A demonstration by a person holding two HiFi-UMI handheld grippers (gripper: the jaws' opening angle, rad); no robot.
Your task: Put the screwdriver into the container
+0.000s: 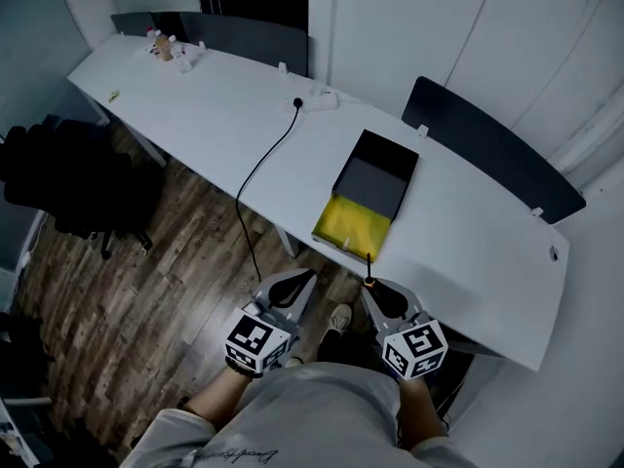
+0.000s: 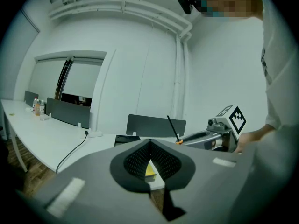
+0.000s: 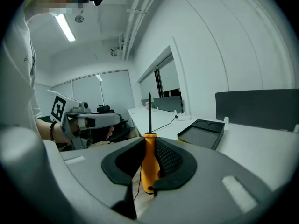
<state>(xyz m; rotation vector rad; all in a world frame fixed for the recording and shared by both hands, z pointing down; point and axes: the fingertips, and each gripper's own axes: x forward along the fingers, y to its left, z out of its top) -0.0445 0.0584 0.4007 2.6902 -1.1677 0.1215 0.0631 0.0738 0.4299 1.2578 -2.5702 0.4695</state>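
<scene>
The screwdriver (image 1: 370, 271) has an orange handle (image 3: 149, 157) and a thin black shaft that points up and away from me. My right gripper (image 1: 374, 289) is shut on the handle, below the desk's near edge. The container (image 1: 375, 178) is a black open box on the white desk (image 1: 224, 115), with a yellow pad (image 1: 351, 224) at its near end. It also shows in the right gripper view (image 3: 201, 129). My left gripper (image 1: 304, 281) hovers over the floor left of the right one, its jaws together with nothing between them. The left gripper view shows the screwdriver (image 2: 174, 129) to its right.
A black cable (image 1: 263, 164) runs from a white power strip (image 1: 317, 98) over the desk's near edge to the floor. Small bottles (image 1: 166, 47) stand at the far left end. Dark partition panels (image 1: 487, 144) line the desk's back. A black office chair (image 1: 68, 183) stands on the wooden floor at left.
</scene>
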